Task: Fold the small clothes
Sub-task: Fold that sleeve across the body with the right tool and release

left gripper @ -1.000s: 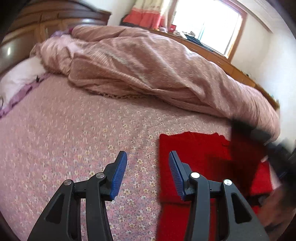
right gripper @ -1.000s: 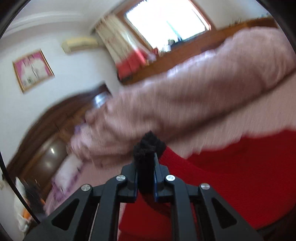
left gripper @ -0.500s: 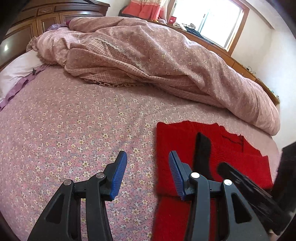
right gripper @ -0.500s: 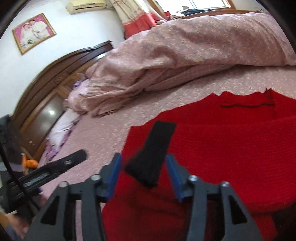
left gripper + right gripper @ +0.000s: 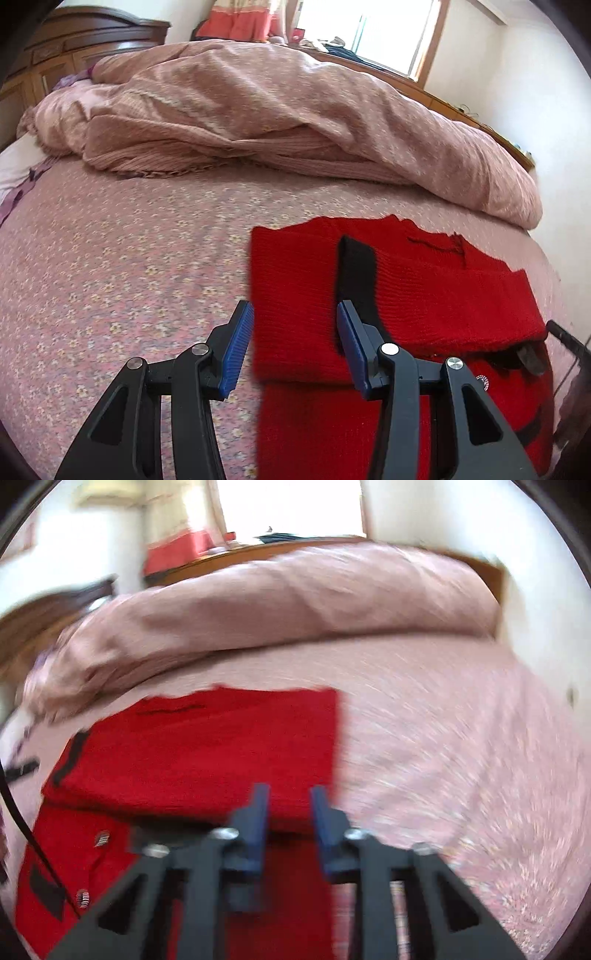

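A red sweater lies partly folded on a big bed, with two claws near it.

The bed [image 5: 110, 258] has a pink sheet with little flowers, and a puffy pink blanket [image 5: 295, 122] is piled up at the far side. The red sweater [image 5: 424, 295] lies flat on the sheet near the front, with one sleeve folded across its top. The black cuff [image 5: 356, 273] of that sleeve rests on the red cloth. The left claw [image 5: 293, 347] hangs over the sweater's left edge, its blue pads apart and gripping nothing. The right claw [image 5: 290, 823] is over the sweater's right side; its jaws are closing, with nothing pinched between them. That picture is blurry.
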Demonstrator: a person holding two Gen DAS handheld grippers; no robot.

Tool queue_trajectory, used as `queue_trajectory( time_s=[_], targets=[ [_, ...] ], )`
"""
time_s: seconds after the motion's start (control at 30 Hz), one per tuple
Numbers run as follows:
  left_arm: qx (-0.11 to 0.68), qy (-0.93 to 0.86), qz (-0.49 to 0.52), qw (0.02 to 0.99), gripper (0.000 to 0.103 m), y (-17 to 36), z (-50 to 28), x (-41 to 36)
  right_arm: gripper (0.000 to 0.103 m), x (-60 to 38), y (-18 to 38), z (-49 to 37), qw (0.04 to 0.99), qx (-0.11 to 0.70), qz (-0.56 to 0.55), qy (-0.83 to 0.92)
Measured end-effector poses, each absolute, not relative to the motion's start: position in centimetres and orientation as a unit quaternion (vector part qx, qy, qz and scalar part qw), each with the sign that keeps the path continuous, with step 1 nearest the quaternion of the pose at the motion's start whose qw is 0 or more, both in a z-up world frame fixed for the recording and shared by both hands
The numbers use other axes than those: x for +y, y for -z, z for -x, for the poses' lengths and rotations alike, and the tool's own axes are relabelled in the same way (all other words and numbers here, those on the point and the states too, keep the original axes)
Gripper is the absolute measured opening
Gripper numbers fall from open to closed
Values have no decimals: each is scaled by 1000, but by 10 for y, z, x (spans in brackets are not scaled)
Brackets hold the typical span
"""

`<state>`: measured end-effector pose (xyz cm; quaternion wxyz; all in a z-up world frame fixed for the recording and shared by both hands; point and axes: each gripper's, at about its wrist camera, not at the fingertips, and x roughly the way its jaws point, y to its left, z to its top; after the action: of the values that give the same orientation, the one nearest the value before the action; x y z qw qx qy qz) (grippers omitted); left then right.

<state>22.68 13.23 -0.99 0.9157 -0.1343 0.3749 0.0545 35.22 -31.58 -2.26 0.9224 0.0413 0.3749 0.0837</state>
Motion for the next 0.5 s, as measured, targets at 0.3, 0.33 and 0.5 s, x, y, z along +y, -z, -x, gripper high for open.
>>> queue_trajectory(
  time_s=[0.3, 0.33, 0.5],
  targets=[
    [396, -56, 86, 912, 41, 30, -231, 114, 43, -346, 51, -405, 888, 415, -160, -118],
    [396, -56, 81, 913, 41, 30, -231, 112, 44, -341, 54, -405, 887, 418, -153, -125],
    [389, -54, 70, 917, 41, 26, -227, 109, 15, -326, 53, -399, 904, 402, -97, -107]
  ],
)
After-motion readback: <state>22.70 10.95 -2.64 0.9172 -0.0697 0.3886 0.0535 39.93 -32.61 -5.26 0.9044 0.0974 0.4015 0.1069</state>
